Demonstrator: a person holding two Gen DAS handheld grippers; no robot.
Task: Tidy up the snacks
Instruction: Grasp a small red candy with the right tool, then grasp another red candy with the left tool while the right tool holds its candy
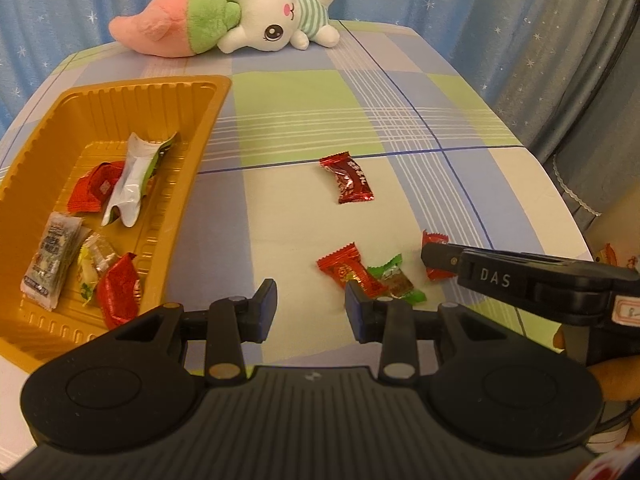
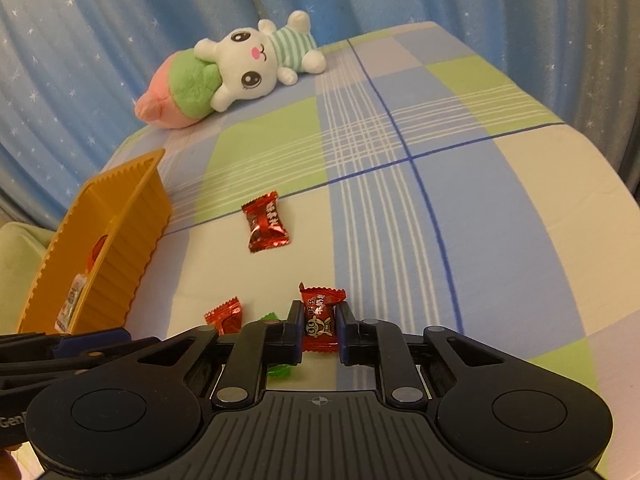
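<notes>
Your right tongs (image 2: 319, 328) are clamped on a red candy (image 2: 320, 320); your left tongs (image 1: 310, 306) stand apart, empty, over the table (image 1: 280, 240) beside the golden tray (image 1: 192, 168).

Plush rabbit (image 1: 276, 20) on checked tablecloth (image 1: 400, 120), before starry blue curtain (image 1: 60, 12)

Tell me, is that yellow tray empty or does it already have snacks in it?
Partly filled. The yellow tray already holds several wrapped snacks, with bare floor left between them.
</notes>
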